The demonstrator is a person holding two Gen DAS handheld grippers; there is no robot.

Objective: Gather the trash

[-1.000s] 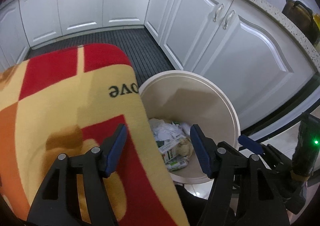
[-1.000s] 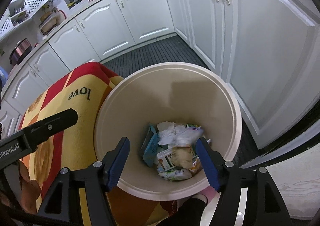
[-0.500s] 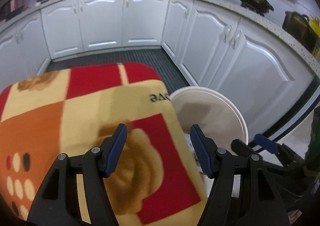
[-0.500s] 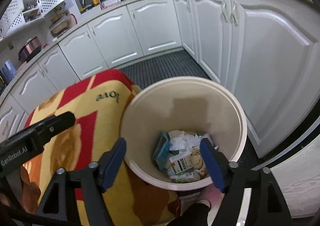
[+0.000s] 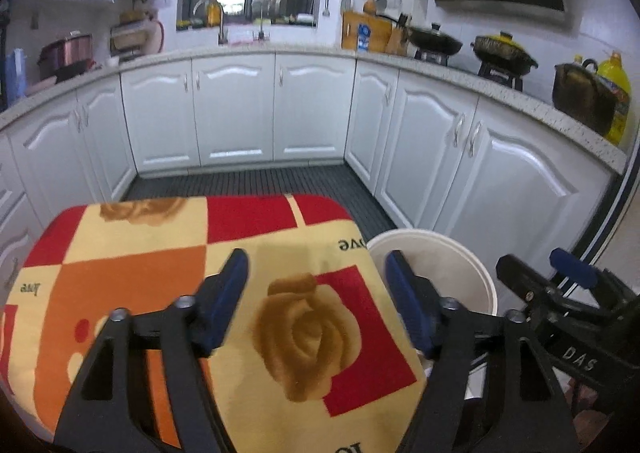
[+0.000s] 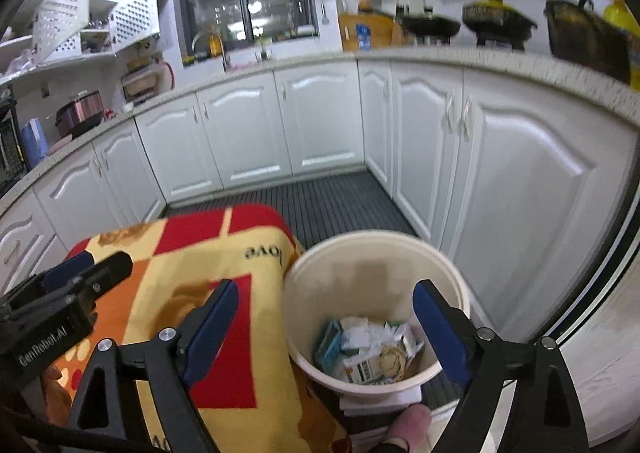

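A cream round trash bin (image 6: 372, 253) stands on the floor beside a table. It holds crumpled paper and cartons (image 6: 372, 349). Its rim also shows in the left wrist view (image 5: 436, 249). My right gripper (image 6: 326, 327) is open and empty, raised above the bin's near side. My left gripper (image 5: 316, 301) is open and empty over the table's red, yellow and orange cloth (image 5: 168, 265). The left gripper also shows at the left of the right wrist view (image 6: 72, 285). The right gripper also shows at the right of the left wrist view (image 5: 560, 285).
White cabinets (image 5: 236, 113) run around the room under a speckled counter (image 5: 520, 97) with pots and a yellow bottle. A dark ribbed floor mat (image 6: 304, 201) lies beyond the bin. A pink slipper (image 6: 408, 429) is at the bin's near side.
Both grippers have lifted and tilted up from looking down into the bin. The counter and window now show. The left gripper has moved left over the cloth. Both stay open.
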